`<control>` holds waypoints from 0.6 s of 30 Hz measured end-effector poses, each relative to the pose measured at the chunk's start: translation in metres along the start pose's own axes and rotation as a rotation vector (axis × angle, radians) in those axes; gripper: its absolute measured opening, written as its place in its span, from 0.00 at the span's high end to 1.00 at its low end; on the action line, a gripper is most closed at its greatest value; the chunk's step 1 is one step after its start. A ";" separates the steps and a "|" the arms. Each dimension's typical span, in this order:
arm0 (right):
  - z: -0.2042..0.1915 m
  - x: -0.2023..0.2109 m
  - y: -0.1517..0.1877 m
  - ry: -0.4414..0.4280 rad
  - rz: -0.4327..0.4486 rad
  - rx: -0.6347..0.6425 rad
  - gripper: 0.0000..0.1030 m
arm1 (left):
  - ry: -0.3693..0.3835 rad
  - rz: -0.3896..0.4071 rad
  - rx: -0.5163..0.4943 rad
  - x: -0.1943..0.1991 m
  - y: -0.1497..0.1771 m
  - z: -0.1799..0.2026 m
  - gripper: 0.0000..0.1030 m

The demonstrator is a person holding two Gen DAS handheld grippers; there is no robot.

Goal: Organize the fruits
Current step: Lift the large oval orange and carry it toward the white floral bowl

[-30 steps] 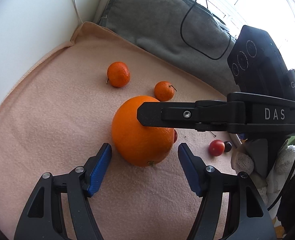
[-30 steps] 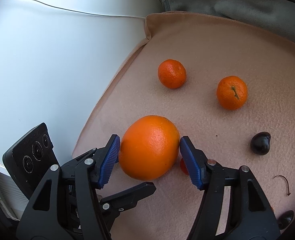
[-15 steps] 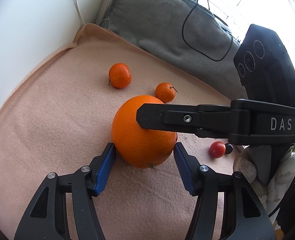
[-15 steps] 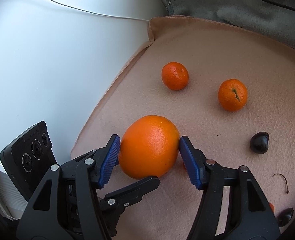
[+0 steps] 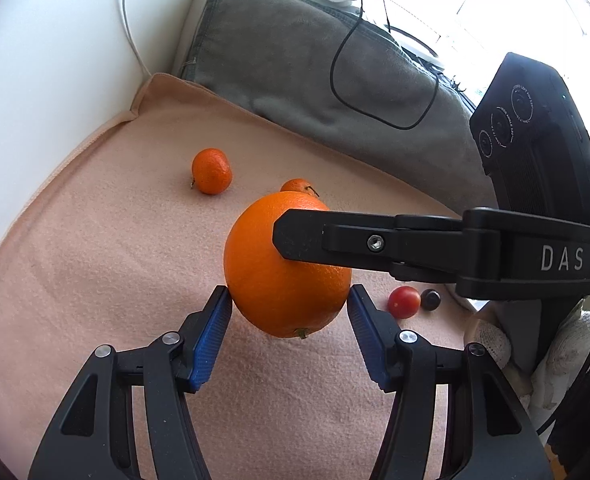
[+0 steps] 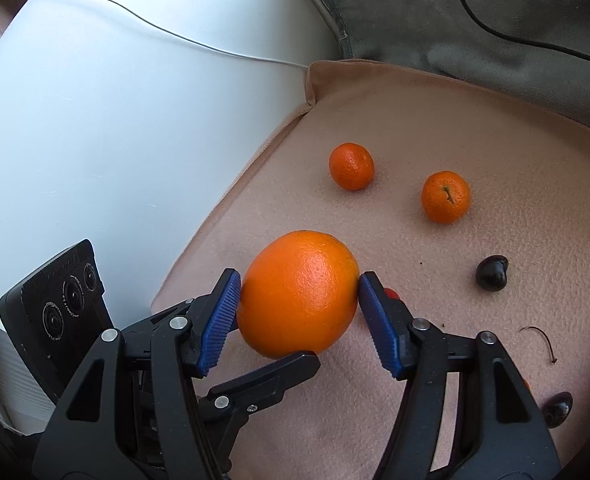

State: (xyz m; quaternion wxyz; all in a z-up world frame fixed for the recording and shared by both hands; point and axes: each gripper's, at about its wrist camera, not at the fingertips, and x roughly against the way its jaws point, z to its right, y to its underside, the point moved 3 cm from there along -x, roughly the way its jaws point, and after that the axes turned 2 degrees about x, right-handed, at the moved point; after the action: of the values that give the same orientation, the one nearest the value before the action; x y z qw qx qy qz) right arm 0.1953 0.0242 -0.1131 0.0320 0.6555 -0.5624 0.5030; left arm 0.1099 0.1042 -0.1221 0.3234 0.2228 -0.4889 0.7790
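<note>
A large orange (image 5: pixel 283 276) is held above the pink cloth (image 5: pixel 95 264) by both grippers at once. My left gripper (image 5: pixel 289 308) is shut on its lower sides. My right gripper (image 6: pixel 299 292) is shut on it too, and one right finger (image 5: pixel 335 240) crosses its face in the left wrist view. The orange also shows in the right wrist view (image 6: pixel 299 292). Two mandarins (image 6: pixel 351 166) (image 6: pixel 446 196) lie farther back on the cloth. A red cherry tomato (image 5: pixel 403 302) and a dark cherry (image 6: pixel 491 273) lie to the right.
A grey cushion (image 5: pixel 315 68) with a black cable borders the cloth at the back. A white surface (image 6: pixel 115 120) with a thin white wire lies to the left. Another dark cherry (image 6: pixel 558 410) and a loose stem (image 6: pixel 543 342) lie at the right edge.
My left gripper has closed from open onto the orange. The orange, held by both grippers, has risen off the cloth, and the red tomato behind it now shows.
</note>
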 end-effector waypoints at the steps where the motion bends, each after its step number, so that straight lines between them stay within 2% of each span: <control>1: 0.000 0.004 0.001 0.003 0.005 0.001 0.38 | 0.001 0.001 -0.006 0.000 0.000 0.003 0.42; 18: 0.022 0.073 0.035 0.053 0.098 -0.040 0.38 | 0.054 -0.003 -0.105 -0.005 0.012 0.072 0.42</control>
State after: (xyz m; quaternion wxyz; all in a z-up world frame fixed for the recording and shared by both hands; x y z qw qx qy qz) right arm 0.1715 -0.0535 -0.0910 0.0354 0.6130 -0.6028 0.5095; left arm 0.1074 0.0341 -0.1027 0.3490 0.1853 -0.5196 0.7576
